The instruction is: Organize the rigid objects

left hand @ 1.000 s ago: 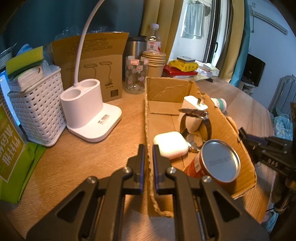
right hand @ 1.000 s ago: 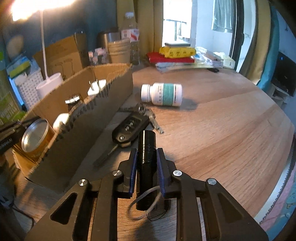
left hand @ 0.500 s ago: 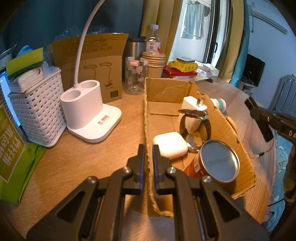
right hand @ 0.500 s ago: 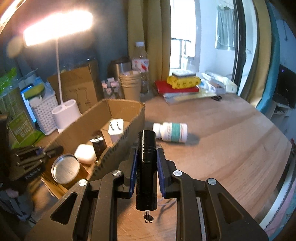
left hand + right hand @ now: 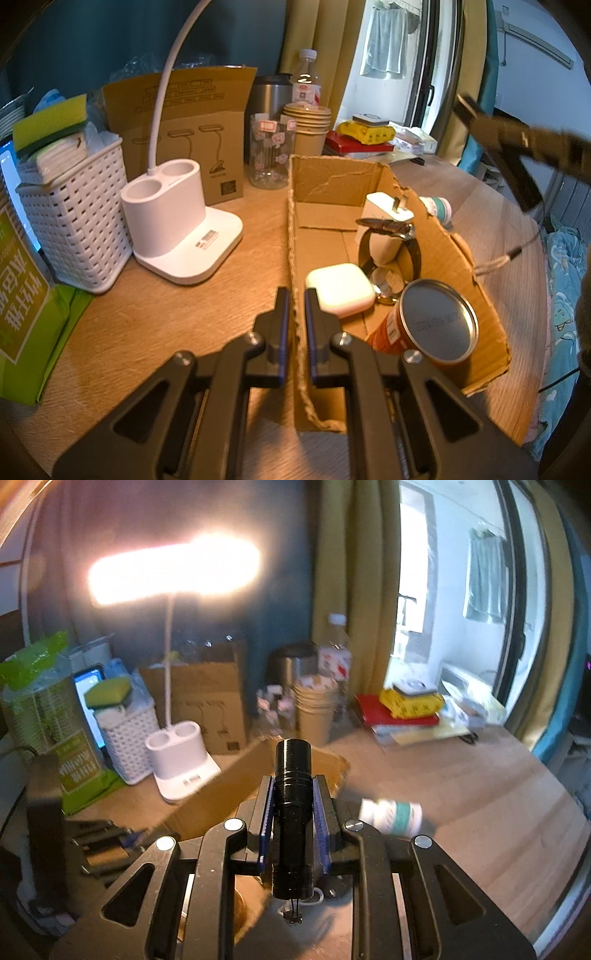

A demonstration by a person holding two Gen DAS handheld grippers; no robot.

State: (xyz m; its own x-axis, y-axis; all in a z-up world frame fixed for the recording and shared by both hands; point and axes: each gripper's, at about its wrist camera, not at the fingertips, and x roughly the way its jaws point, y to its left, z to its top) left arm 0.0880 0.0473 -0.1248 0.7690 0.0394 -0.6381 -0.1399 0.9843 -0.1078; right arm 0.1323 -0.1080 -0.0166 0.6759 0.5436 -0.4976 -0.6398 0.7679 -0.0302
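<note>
My left gripper (image 5: 295, 295) is shut on the near left wall of the open cardboard box (image 5: 369, 184) on the wooden table. Inside the box lie a white earbud case (image 5: 338, 290), a white charger plug (image 5: 386, 210), a wristwatch (image 5: 391, 243) and an orange tin can (image 5: 436, 326). My right gripper (image 5: 293, 786) is shut on a black flashlight (image 5: 293, 812) and holds it high in the air over the box (image 5: 221, 797). It shows blurred at the upper right in the left wrist view (image 5: 517, 136). A white pill bottle (image 5: 391, 812) lies on the table right of the box.
A white lamp base (image 5: 177, 225) and a white basket (image 5: 74, 221) stand left of the box. A glass jar (image 5: 271, 151), paper cups (image 5: 308, 127), a water bottle (image 5: 304, 90) and books (image 5: 365, 134) stand behind it. A green bag (image 5: 26, 291) is at the far left.
My right gripper has lifted the flashlight off the table, up and left toward the box. The left gripper has not moved.
</note>
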